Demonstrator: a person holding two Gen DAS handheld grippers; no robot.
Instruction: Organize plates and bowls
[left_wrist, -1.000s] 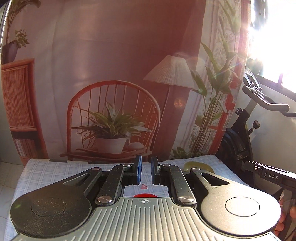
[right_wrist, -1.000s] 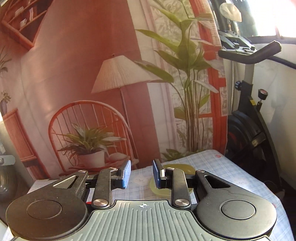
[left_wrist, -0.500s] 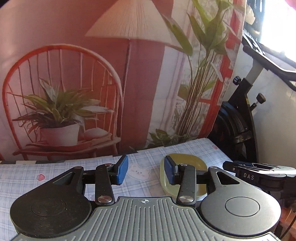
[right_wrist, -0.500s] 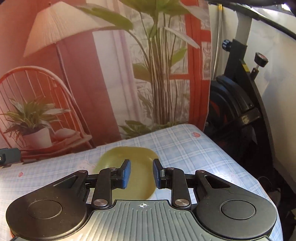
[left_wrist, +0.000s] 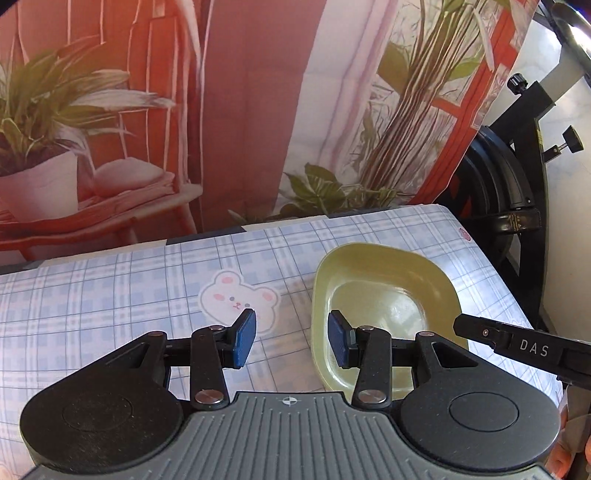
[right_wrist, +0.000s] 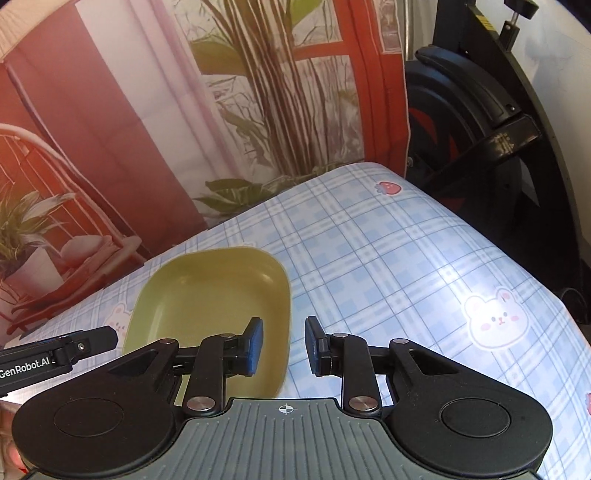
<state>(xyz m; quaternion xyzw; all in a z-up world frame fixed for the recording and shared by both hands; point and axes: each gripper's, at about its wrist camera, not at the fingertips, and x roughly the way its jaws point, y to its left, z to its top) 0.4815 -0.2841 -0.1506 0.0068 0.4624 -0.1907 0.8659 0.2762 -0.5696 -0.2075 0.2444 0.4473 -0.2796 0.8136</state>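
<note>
A green, rounded-square plate (left_wrist: 388, 295) lies on the blue plaid tablecloth (left_wrist: 110, 295) near the table's right end; it also shows in the right wrist view (right_wrist: 214, 295). My left gripper (left_wrist: 291, 339) is open and empty, its jaws astride the plate's left rim. My right gripper (right_wrist: 282, 347) is open and empty, its jaws astride the plate's right rim. The right gripper's body (left_wrist: 528, 347) enters the left view at right; the left gripper's body (right_wrist: 55, 350) enters the right view at left.
A printed backdrop (left_wrist: 240, 110) of a chair, plants and lamp hangs behind the table. A black exercise bike (right_wrist: 480, 110) stands past the table's right edge. Bear stickers (left_wrist: 236, 299) mark the cloth.
Both grippers have moved forward and down toward the green plate, which now sits close under their jaws. The left gripper's jaws opened from nearly shut to wide.
</note>
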